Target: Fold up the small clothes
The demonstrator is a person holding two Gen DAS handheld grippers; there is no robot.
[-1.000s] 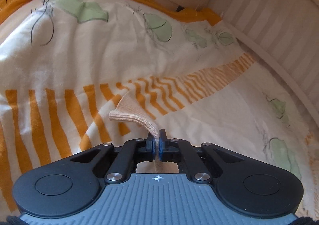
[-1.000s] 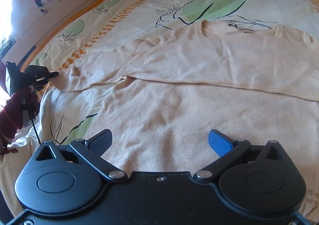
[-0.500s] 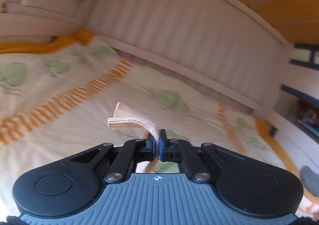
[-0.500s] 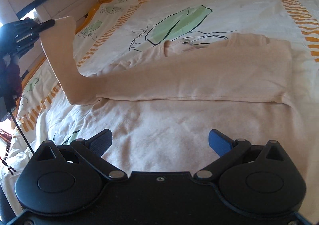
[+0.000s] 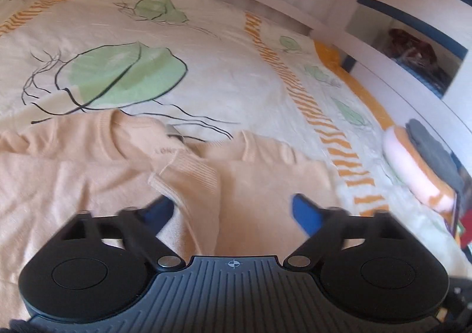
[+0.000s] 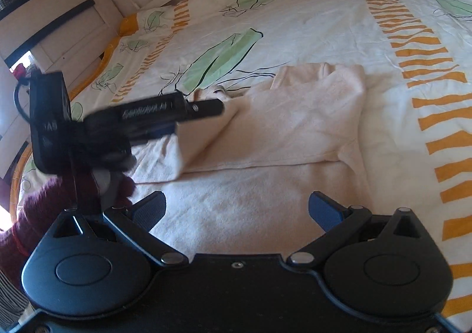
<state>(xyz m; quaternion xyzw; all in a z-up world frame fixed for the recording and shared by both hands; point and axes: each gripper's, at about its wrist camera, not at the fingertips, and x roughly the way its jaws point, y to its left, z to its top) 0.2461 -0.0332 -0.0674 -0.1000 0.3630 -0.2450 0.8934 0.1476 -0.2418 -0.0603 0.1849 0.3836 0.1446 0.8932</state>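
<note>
Left gripper (image 5: 233,209) jaws opening, ribbed cuff (image 5: 188,176) lying loose between them, not pinched. Right gripper (image 6: 236,209) spread, nothing held, hovering over the lower body. Peach sweater (image 6: 265,185) lies flat on the leaf-print bedspread (image 6: 295,14). Progress, judged: 2 sleeves now folded across the chest; body folds remain. Knit looks soft, thin, slightly rumpled near the collar (image 5: 138,132).
</note>
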